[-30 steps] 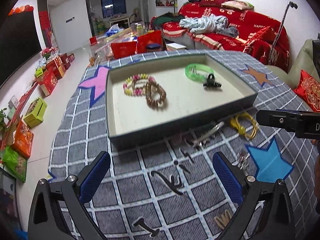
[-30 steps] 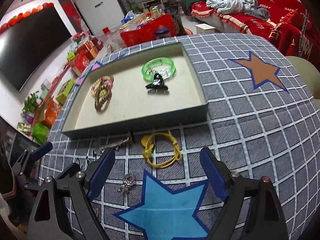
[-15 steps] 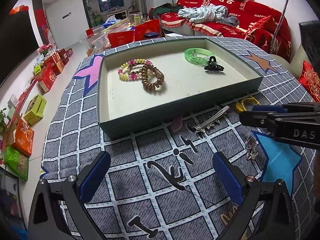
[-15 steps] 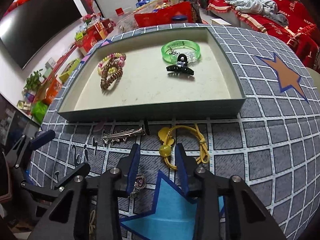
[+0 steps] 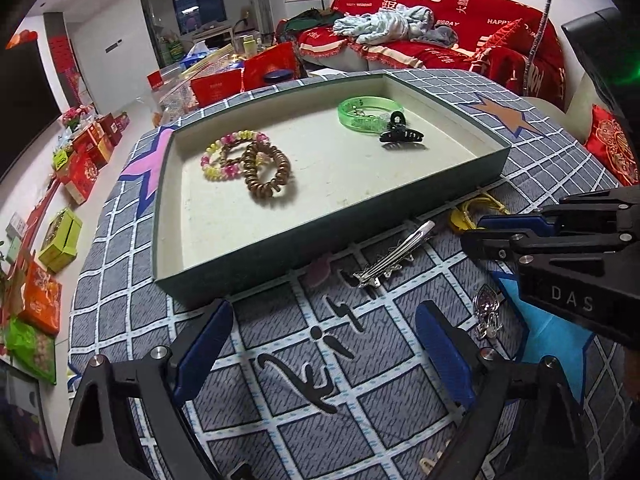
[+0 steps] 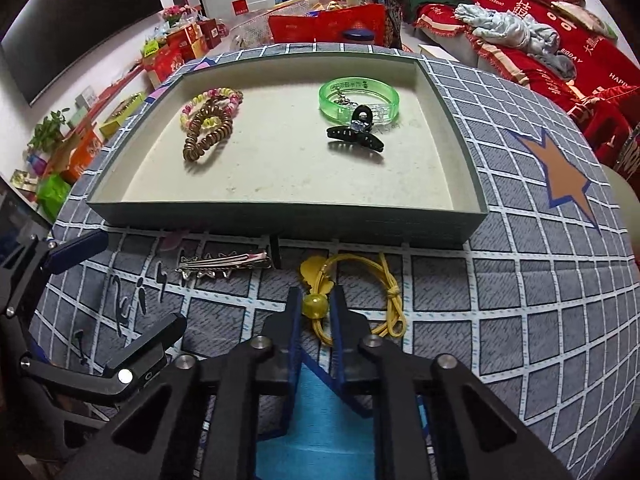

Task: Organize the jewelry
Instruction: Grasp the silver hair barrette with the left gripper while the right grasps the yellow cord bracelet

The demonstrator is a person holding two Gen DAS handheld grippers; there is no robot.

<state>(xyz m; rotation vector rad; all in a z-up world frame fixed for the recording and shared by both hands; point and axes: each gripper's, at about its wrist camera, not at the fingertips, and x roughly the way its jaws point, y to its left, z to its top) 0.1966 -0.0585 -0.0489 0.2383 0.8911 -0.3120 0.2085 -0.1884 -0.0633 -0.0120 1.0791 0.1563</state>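
Observation:
My right gripper [image 6: 316,295] is closing its jaws on the yellow hair tie [image 6: 386,294]; its bead sits pinched between the blue pads [image 6: 294,312], on the cloth just in front of the tray [image 6: 280,222]. From the left wrist view that gripper [image 5: 472,230] points in from the right. My left gripper [image 5: 324,320] hovers open over the patterned cloth, nothing between its fingers. A silver hair clip [image 5: 394,256] and a small pendant [image 5: 486,314] lie loose ahead of it. The tray holds a green bangle [image 6: 358,96], a black claw clip [image 6: 354,136], a beaded bracelet [image 6: 210,100] and a brown spiral tie [image 6: 206,136].
A checked grey cloth [image 5: 360,400] with star patches covers the round table. A pink piece [image 5: 320,272] lies against the tray's front wall. Beyond the table are a red sofa [image 5: 460,40], boxes on the floor [image 5: 48,240] and a dark screen [image 6: 80,12].
The right gripper's jaws went from wide apart to closed around the yellow tie's bead, sinking toward the cloth. The left gripper moved closer to the tray and the silver clip.

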